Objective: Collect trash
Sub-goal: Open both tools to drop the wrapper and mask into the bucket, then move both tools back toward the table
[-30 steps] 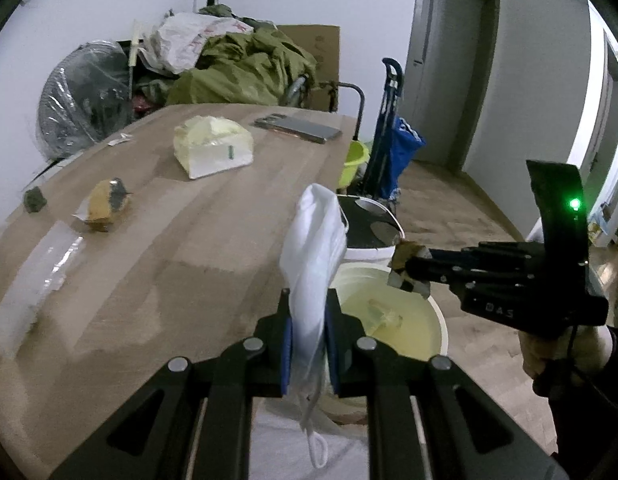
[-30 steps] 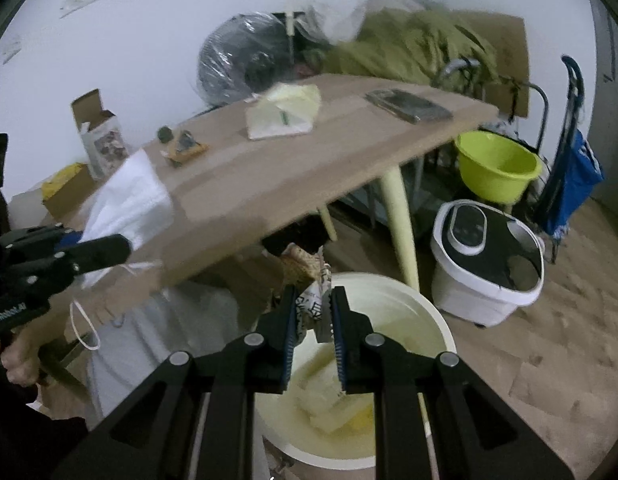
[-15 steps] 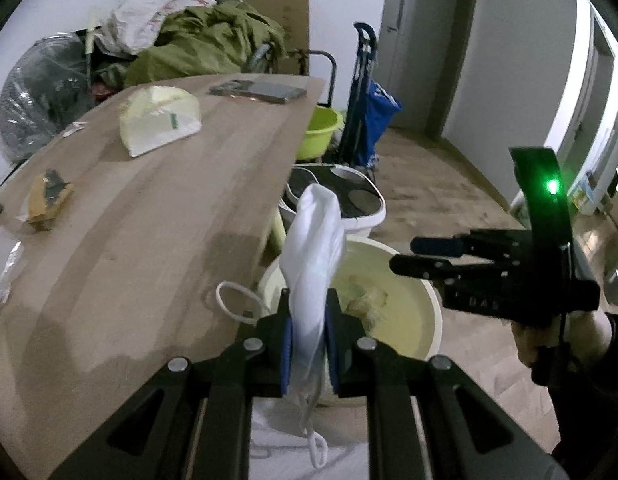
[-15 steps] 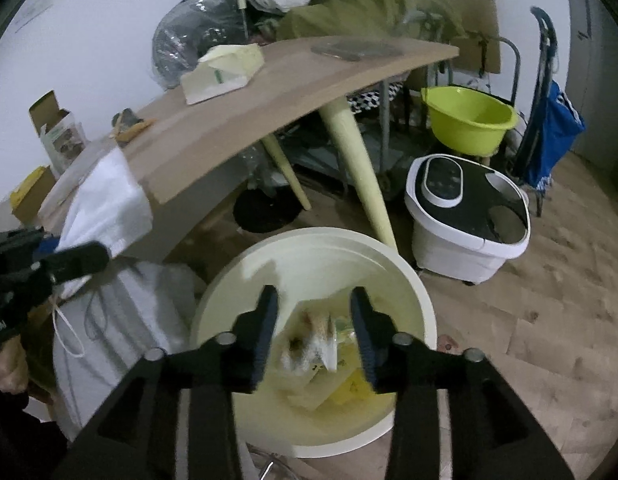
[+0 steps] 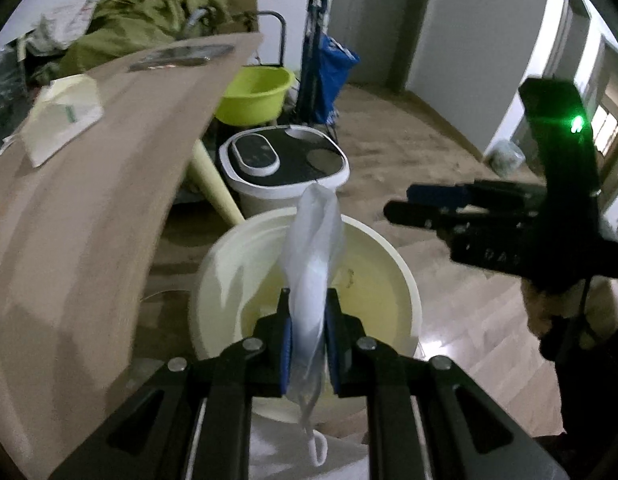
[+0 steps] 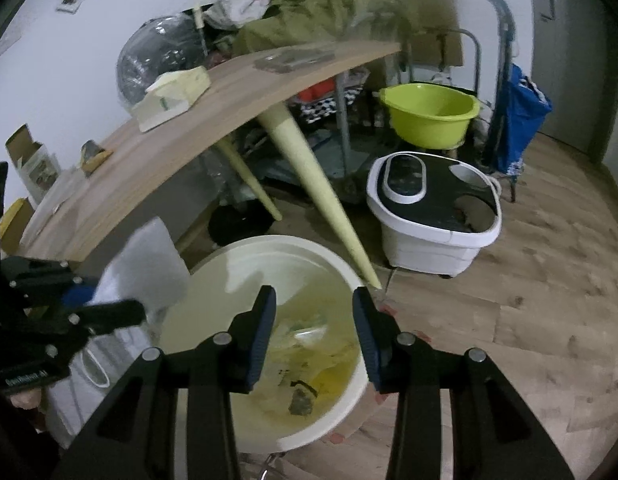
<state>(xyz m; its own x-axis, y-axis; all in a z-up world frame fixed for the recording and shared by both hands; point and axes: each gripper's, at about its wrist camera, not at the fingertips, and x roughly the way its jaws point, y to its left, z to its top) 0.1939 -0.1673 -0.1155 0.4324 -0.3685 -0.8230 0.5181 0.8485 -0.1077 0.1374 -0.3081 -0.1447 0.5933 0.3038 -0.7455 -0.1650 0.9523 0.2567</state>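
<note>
The left gripper (image 5: 307, 344) holds a white face mask (image 5: 313, 264) pinched mid-body, above the cream bucket (image 5: 405, 280). The mask looks light, limp, with a dangling ear loop; a mid-fold hold suits it. The right gripper (image 6: 313, 332) is empty, jaws recently parted, over the bucket.

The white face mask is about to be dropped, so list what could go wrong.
The left gripper pinches the white face mask above the cream round plastic bucket, near its rim; released here, it may drape over the edge. Its ear loop dangles below the fingers and could snag on them.
</note>
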